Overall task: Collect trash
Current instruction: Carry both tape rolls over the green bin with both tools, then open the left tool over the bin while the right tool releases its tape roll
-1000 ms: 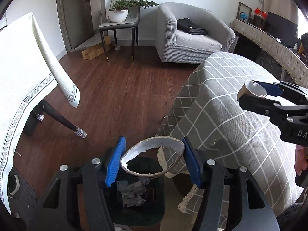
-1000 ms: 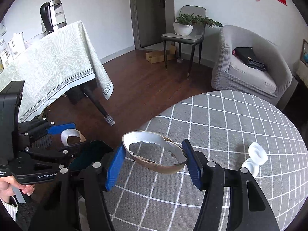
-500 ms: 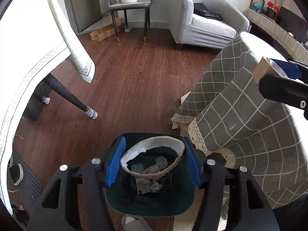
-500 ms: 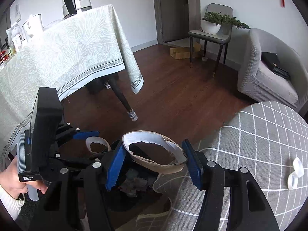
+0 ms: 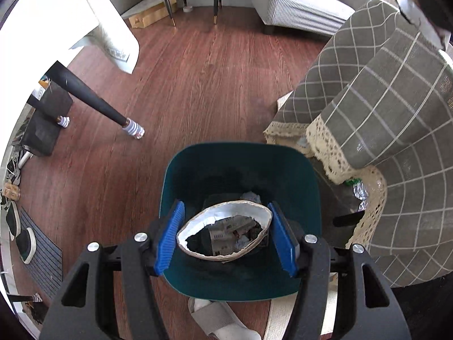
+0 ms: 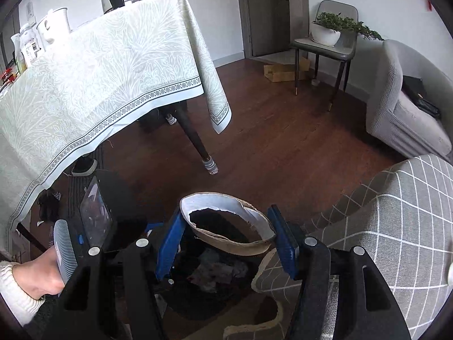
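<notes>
Left wrist view: left gripper (image 5: 225, 236) directly above teal bin (image 5: 307, 187); blue fingers (image 5: 170, 239) pinched on torn paper cup piece (image 5: 226, 216); crumpled paper already lying in the bin; checked cloth of the counter (image 5: 396, 119) just to the right
Right wrist view: right gripper (image 6: 226, 239) near the bin's edge, beside the counter; fingers (image 6: 283, 243) clamped on second torn cup piece (image 6: 229, 226); bin mostly hidden beneath
Step in hand: drop-off, judging by both pieces poised over or near the bin
Next move: opening of left fingers first; small shift of right gripper further over the bin before release
</notes>
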`<action>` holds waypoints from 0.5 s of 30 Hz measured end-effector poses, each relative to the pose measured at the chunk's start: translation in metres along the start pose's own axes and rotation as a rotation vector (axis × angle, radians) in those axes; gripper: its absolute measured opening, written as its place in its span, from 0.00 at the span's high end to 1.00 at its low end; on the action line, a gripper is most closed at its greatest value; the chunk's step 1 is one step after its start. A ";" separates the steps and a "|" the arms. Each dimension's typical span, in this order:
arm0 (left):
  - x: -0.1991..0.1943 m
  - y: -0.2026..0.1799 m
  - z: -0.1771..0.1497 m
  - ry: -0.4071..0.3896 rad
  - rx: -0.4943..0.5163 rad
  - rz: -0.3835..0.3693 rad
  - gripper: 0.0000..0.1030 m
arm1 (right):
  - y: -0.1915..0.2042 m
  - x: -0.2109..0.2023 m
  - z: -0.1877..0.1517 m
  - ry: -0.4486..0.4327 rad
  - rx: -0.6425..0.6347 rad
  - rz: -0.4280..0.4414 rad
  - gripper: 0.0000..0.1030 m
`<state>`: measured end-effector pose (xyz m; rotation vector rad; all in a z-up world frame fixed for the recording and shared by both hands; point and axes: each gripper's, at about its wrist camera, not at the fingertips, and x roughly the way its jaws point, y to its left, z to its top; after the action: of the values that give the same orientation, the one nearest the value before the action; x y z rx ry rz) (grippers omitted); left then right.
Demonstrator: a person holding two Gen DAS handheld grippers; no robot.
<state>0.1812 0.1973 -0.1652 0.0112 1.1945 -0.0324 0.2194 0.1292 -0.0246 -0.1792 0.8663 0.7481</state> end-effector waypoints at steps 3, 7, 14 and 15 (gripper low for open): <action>0.009 0.004 -0.008 0.026 0.010 0.003 0.39 | 0.006 0.008 0.001 0.012 -0.005 0.003 0.41; 0.019 0.006 -0.017 0.055 0.037 0.012 0.34 | 0.009 0.018 0.005 0.020 0.002 0.009 0.41; 0.016 0.017 -0.026 0.043 0.027 0.016 0.27 | 0.015 0.036 0.006 0.047 0.011 0.006 0.41; 0.015 0.021 -0.026 0.038 0.022 0.016 0.27 | 0.016 0.039 0.007 0.053 0.012 0.006 0.41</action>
<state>0.1631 0.2184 -0.1885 0.0406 1.2322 -0.0309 0.2295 0.1641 -0.0474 -0.1869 0.9215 0.7465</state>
